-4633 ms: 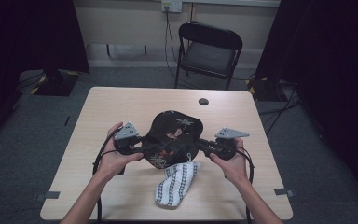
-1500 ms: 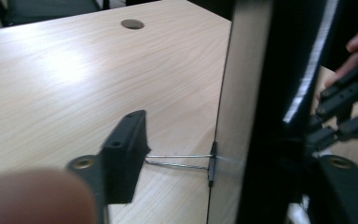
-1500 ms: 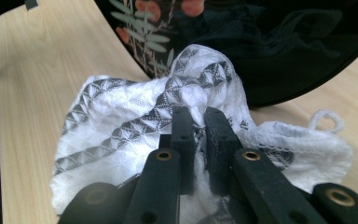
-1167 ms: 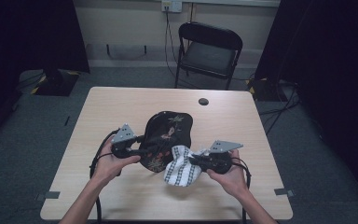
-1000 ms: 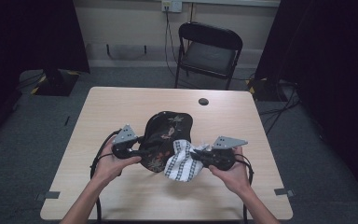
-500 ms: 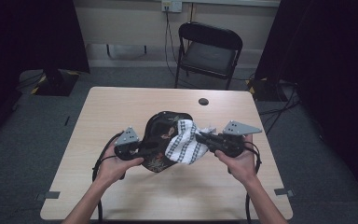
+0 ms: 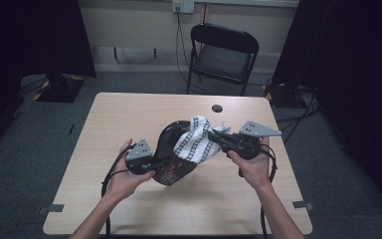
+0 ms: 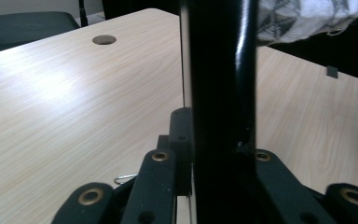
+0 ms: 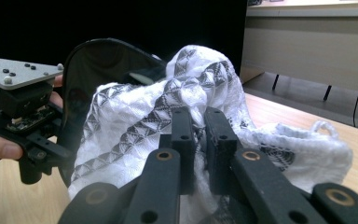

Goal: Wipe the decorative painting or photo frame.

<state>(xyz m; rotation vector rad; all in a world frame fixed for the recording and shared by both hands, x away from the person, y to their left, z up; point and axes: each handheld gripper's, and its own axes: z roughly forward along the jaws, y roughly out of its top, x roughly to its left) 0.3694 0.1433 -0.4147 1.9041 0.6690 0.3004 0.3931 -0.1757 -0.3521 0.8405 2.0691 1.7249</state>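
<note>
A black oval plate (image 7: pixel 170 172) with a floral pattern stands tilted on edge above the table. My left gripper (image 7: pixel 160 162) is shut on its lower left rim; its jaws have just been closing, and the plate's dark edge (image 8: pixel 219 93) runs between them in the left gripper view. A white cloth (image 7: pixel 194 140) with a black pattern lies against the plate's inner face near the top. My right gripper (image 7: pixel 214 135) is shut on that cloth (image 9: pixel 135 126), its jaws (image 9: pixel 200 119) pinching a fold. Behind the cloth, the plate (image 9: pixel 98 58) and the left gripper (image 9: pixel 58 151) appear.
The pale wooden table (image 7: pixel 129 114) has a round cable hole (image 7: pixel 217 108) at its far side. A black folding chair (image 7: pixel 224 50) stands behind the table. Cables trail from both grippers toward the near edge. Dark curtains flank the room.
The right gripper has lifted the cloth from low in front of the plate to its upper inner face. The plate now stands more upright in the left gripper.
</note>
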